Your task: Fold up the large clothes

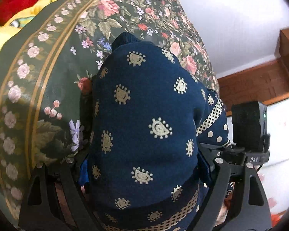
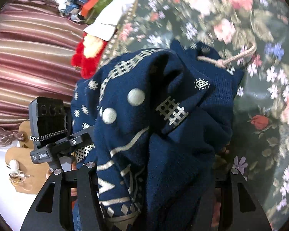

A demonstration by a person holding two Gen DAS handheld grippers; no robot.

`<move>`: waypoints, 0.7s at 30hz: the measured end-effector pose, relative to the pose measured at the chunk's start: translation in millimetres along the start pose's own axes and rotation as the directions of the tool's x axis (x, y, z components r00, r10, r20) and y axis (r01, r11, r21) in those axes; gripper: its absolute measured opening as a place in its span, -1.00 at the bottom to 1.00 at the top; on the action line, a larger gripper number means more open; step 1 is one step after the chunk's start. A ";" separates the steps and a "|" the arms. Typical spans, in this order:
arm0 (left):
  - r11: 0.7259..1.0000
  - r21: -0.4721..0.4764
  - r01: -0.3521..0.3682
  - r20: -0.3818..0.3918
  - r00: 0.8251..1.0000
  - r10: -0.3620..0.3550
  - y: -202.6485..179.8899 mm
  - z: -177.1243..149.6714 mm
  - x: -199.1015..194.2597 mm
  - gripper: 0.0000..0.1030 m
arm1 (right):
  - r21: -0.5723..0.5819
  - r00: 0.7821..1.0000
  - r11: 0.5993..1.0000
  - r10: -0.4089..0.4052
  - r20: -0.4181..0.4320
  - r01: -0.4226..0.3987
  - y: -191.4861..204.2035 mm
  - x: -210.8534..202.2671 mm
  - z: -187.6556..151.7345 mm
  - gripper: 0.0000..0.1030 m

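- The navy hoodie (image 1: 144, 127) hangs bunched between our two tools over the floral bedspread (image 1: 54, 88), printed with pale paisley motifs and lattice bands; its lower folds seem close to the bedspread, though we cannot tell whether they touch it.
- We judge it a thick, soft knit: limp, with no stiffness, moderately heavy for a garment, not fragile and not slippery. It will sag and double over wherever it is unsupported.
- The ribbed hem or cuff (image 2: 221, 94) looks denser than the body, so it should give a firmer hold than the loose middle.
- The drawstring (image 2: 233, 58) lies knotted at the top of the hoodie; we would keep it out of any grip, since it may pull through.
- For folding, we would hold two matching edges, shoulders or hem corners, so the cloth spreads flat instead of bundling.
- The left hand-held gripper (image 1: 144, 173) stands wide with a fat wad of hoodie filling the gap; it appears to be clasping that wad.
- The right hand-held gripper (image 2: 154, 182) has cloth draped thickly between its fingers; its pads are buried, so we cannot tell whether it clamps or only carries the drape.
- Beyond the hoodie, a red plush item (image 2: 82, 61) and a striped pink cloth (image 2: 28, 57) lie past the bedspread's edge.
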State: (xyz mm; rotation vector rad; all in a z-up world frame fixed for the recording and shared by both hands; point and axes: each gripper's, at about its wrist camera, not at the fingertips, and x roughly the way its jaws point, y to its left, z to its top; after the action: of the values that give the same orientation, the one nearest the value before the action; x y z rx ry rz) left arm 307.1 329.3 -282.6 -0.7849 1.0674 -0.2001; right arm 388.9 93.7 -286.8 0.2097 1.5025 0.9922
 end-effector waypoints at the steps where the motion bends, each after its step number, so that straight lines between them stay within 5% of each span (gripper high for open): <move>1: 1.000 0.020 -0.004 0.006 1.000 0.004 -0.7 -0.8 1.0 0.68 | -0.006 1.000 1.000 0.003 -0.005 -0.003 -1.8 0.5 0.6 0.12; 6: 0.998 0.056 -0.020 0.001 1.000 0.020 -7.7 -4.8 -1.8 0.67 | -0.099 0.996 0.991 -0.092 0.008 0.092 1.9 -12.7 -3.6 0.36; 11: 0.971 0.158 -0.178 0.104 0.981 0.163 -36.4 -13.7 -28.2 0.67 | -0.207 0.972 0.950 -0.222 0.073 0.233 17.5 -39.3 -22.7 0.44; 15: 0.915 0.246 -0.321 0.248 0.933 0.260 -69.1 -27.4 -60.7 0.67 | -0.342 0.920 0.856 -0.339 0.197 0.389 51.9 -57.9 -43.5 0.44; 21: 0.856 0.341 -0.389 0.299 0.908 0.293 -100.8 -55.2 -63.4 0.67 | -0.457 0.852 0.725 -0.378 0.362 0.516 90.8 -67.0 -73.5 0.46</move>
State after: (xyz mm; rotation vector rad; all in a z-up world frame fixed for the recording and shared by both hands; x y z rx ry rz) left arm 250.9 262.6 -184.6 -0.2346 0.8821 -0.0101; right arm 301.4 72.7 -186.6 -0.4212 0.9221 0.9054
